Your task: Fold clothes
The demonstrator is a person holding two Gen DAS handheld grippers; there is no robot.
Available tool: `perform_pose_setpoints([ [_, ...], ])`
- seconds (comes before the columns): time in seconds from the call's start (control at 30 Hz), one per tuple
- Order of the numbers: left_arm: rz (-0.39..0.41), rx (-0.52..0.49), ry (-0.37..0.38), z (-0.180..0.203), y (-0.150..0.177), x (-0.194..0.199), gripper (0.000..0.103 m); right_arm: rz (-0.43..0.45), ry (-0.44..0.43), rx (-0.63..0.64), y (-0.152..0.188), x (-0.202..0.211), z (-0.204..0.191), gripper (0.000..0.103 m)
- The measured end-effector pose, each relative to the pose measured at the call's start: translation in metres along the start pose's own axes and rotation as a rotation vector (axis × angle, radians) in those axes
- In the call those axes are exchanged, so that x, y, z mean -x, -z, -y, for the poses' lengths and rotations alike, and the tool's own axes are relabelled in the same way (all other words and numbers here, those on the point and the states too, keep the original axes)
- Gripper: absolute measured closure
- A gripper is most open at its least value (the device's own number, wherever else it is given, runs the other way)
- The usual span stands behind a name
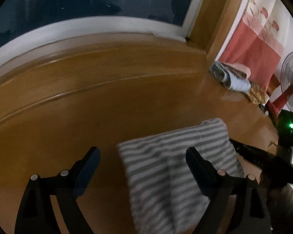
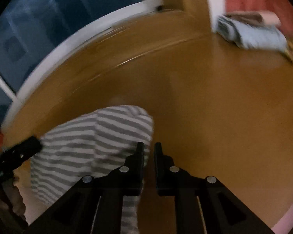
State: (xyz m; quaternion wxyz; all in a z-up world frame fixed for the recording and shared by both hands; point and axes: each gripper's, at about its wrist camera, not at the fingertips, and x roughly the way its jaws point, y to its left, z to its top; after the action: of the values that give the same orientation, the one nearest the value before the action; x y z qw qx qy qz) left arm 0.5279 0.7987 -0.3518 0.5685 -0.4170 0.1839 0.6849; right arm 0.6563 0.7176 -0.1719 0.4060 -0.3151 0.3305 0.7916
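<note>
Between the wide-spread fingers of the left gripper (image 1: pixel 142 156), and partly under its right finger, lies the striped garment (image 1: pixel 177 156), grey and white, folded into a rough rectangle on the brown wooden tabletop (image 1: pixel 107 107). Left claw is released: jaws far apart, neither pad pressing the cloth. Its left finger hangs over bare wood.

Right gripper (image 2: pixel 148 150): jaws nearly closed, a thin slit between them. The striped garment (image 2: pixel 91 140) lies to its left and beneath its left finger. Whether any cloth edge is pinched between the pads cannot be told from the right wrist view; the visible gap looks clear, bare wood showing through.

Seen from the left wrist, the right gripper (image 1: pixel 242 148) comes in from the right, its tip at the right edge of the garment. Seen from the right wrist, the left gripper (image 2: pixel 29 146) sits at the garment's left edge.

Far ahead and to the right of both claws, at the table's back corner, a stack of folded clothes (image 1: pixel 232 78), well apart from the striped piece. Beyond it a red curtain (image 1: pixel 252 48) and a standing fan (image 1: pixel 292 81). Ahead and to the left, a dark window (image 1: pixel 87 0) with a white frame. Both views are blurred.
</note>
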Motion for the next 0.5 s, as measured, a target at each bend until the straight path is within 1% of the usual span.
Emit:
perform_pose_setpoints([
  [0.07,-0.022,0.030,0.014,-0.007,0.014,0.012,0.015,0.007,0.020,-0.025,0.003,0.008,0.008,0.092],
  [0.1,-0.027,0.051,0.018,-0.009,0.023,0.018,0.015,0.032,0.032,-0.006,0.003,0.018,0.002,0.092],
  [0.13,-0.026,0.066,0.020,-0.009,0.031,0.022,0.017,0.055,0.042,0.016,0.003,0.027,-0.005,0.089],
  [0.17,-0.026,0.082,0.034,-0.010,0.037,0.023,0.027,0.073,0.041,0.040,0.004,0.037,-0.014,0.085],
  [0.23,-0.027,0.115,0.070,-0.013,0.050,0.024,0.036,0.095,0.014,0.077,0.009,0.051,-0.028,0.080],
  [0.3,-0.035,0.131,0.095,-0.014,0.060,0.021,0.042,0.085,-0.054,0.138,0.017,0.055,-0.053,0.077],
  [0.33,-0.039,0.129,0.113,-0.012,0.063,0.020,0.048,0.075,-0.080,0.173,0.021,0.054,-0.066,0.077],
  [0.37,-0.043,0.125,0.131,-0.010,0.065,0.018,0.051,0.060,-0.080,0.202,0.024,0.049,-0.074,0.077],
  [0.43,-0.051,0.118,0.168,-0.005,0.070,0.015,0.051,0.021,-0.053,0.240,0.035,0.037,-0.083,0.077],
  [0.47,-0.048,0.103,0.168,-0.002,0.070,0.014,0.051,0.008,-0.049,0.239,0.038,0.031,-0.081,0.076],
  [0.5,-0.043,0.086,0.165,0.002,0.071,0.014,0.053,-0.005,-0.045,0.238,0.042,0.025,-0.079,0.076],
])
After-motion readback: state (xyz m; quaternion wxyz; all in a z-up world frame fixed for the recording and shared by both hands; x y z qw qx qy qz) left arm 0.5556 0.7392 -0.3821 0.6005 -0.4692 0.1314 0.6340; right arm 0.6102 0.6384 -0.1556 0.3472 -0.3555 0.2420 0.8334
